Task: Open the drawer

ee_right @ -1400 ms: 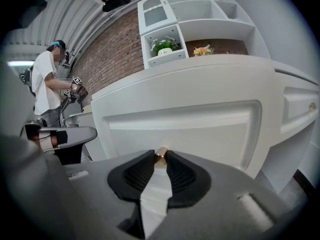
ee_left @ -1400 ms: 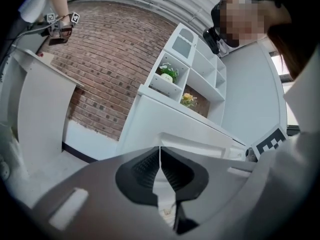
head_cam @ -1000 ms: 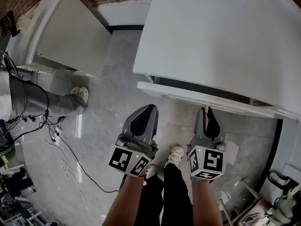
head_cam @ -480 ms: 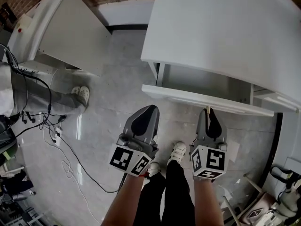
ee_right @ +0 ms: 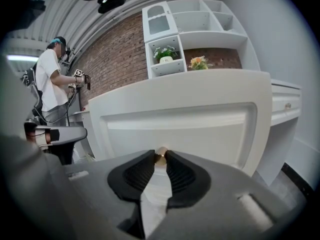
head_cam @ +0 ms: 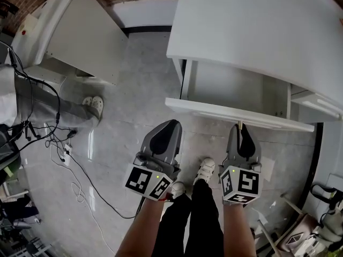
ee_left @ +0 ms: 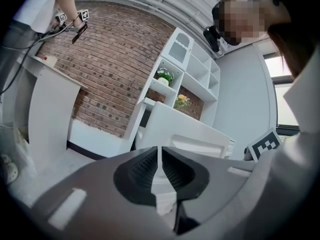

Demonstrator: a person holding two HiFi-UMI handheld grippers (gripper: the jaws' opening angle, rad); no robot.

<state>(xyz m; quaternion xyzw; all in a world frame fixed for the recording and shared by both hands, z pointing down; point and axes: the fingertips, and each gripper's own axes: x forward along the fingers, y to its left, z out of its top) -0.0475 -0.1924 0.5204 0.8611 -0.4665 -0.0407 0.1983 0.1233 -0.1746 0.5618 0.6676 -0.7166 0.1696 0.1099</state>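
Since a second ago the drawer [head_cam: 236,90] has come well out from under the white desk [head_cam: 257,31]. Then only a dark slit showed behind its front panel; now I can look down into a wide stretch of its bare white bottom. Both of my grippers have drawn back toward me with it.

My right gripper [head_cam: 240,127] is clamped on the small brass knob [ee_right: 161,155] in the middle of the drawer front. In the right gripper view its pads pinch the knob from both sides, with the panelled front filling the picture just behind. My left gripper [head_cam: 170,124] hangs beside it over the floor, clear of the drawer. Its jaws are together with nothing between them, and the left gripper view shows only a hairline slit between the tips.

I judge the task to be mostly done: the drawer is clearly open and looks empty in the part I can see. What is left, at most, is a bit more pull to the end of its travel and then letting go of the knob. I cannot tell from here how much travel remains.

I can read no writing: there is no brand or label on the desk or drawer. The marker cubes [head_cam: 240,183] carry only black-and-white square patterns.
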